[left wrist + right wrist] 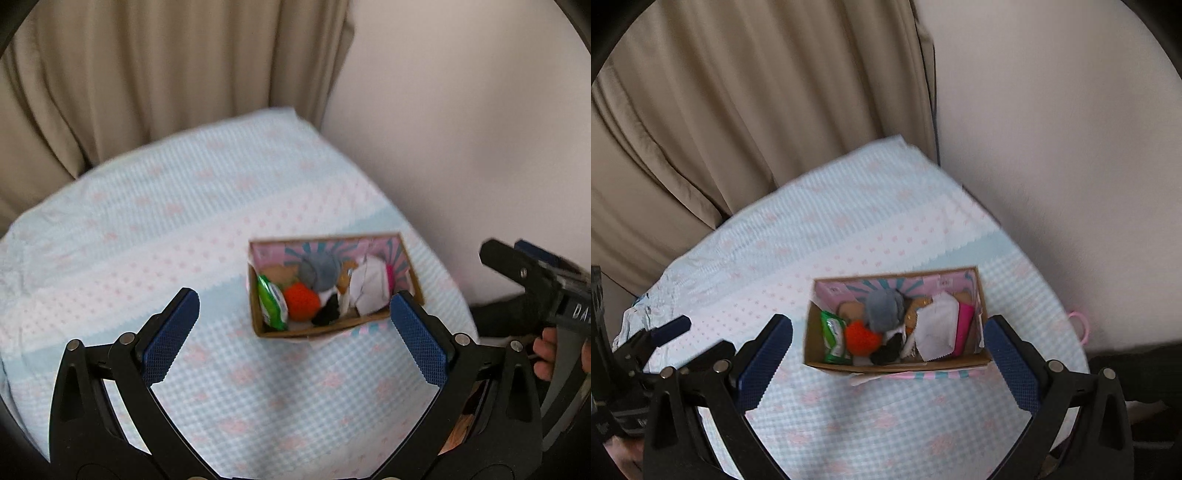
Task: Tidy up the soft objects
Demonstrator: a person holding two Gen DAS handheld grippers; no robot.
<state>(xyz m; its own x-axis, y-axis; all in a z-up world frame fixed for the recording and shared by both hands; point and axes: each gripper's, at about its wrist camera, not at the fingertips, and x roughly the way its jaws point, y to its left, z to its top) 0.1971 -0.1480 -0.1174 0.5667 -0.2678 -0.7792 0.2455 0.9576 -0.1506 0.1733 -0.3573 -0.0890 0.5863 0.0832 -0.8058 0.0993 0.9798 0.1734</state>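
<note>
Both claws, left claw (295, 328) and right claw (888, 352), hung spread wide, empty.
Best approach: descend straight over the cardboard box (897, 363), pinching one soft toy (862, 341).

The cardboard box (897, 363) is blurred in both views, so the small tan things under the grey pompom (884, 308) can't be told. The black item (886, 352) is half buried (shape unclear). A hand (546, 354) is cut off at the frame's edge.
</note>
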